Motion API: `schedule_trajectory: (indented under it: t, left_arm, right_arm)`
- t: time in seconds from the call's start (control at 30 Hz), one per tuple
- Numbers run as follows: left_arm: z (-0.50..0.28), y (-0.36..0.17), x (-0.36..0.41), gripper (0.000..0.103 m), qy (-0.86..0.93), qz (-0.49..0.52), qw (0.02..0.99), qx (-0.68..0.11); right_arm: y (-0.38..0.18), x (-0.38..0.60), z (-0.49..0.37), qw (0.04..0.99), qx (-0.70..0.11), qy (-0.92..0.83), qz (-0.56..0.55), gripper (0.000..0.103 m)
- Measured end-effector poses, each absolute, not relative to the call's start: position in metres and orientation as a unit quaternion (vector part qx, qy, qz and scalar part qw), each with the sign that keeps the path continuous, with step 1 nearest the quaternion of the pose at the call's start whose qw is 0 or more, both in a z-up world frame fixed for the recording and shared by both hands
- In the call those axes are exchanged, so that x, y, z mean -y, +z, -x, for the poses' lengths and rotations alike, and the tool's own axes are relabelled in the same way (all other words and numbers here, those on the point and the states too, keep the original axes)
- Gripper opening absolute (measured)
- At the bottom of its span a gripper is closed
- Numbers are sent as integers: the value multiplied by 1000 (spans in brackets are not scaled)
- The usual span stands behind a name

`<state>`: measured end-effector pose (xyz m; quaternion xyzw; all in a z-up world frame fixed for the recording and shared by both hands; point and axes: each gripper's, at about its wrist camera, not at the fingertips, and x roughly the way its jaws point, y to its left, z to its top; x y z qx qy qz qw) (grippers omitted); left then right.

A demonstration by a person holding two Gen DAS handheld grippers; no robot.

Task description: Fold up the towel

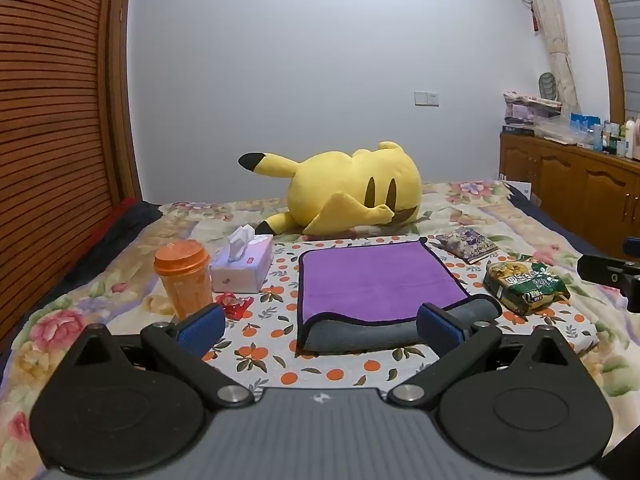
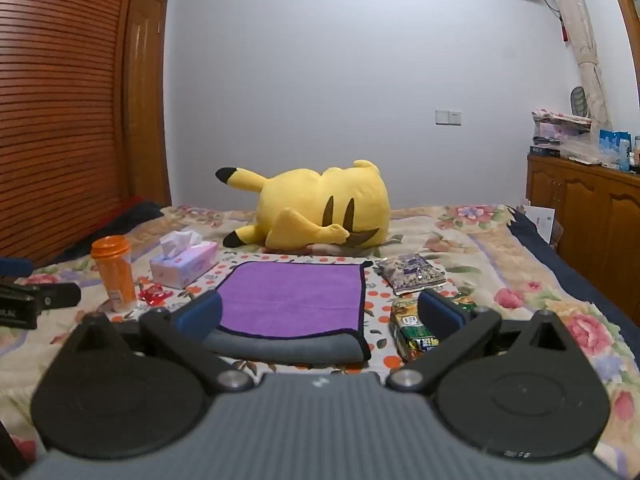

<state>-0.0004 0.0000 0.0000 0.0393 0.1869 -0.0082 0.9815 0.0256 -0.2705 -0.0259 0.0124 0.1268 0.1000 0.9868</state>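
Observation:
A purple towel (image 1: 376,280) with a grey underside and dark edging lies on the orange-print cloth on the bed, its near edge rolled over so the grey side shows. It also shows in the right wrist view (image 2: 292,300). My left gripper (image 1: 320,328) is open and empty, just in front of the towel's near edge. My right gripper (image 2: 320,316) is open and empty, also in front of the near edge, with its right finger (image 2: 440,314) over a green snack pack.
An orange cup (image 1: 186,280), a tissue box (image 1: 242,266) and a red wrapper (image 1: 234,304) lie left of the towel. A green snack pack (image 1: 524,286) and a purple packet (image 1: 466,245) lie to its right. A yellow plush toy (image 1: 352,188) lies behind. A wooden cabinet (image 1: 572,188) stands at right.

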Motion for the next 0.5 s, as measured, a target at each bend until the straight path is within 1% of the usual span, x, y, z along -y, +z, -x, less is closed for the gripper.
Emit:
schedule_trajectory:
  t: [0.5]
  left_arm:
    - [0,0,-1,103,-9,-40,981,-187]
  right_arm:
    - [-26,271,-26,987,-126,100,-8,103]
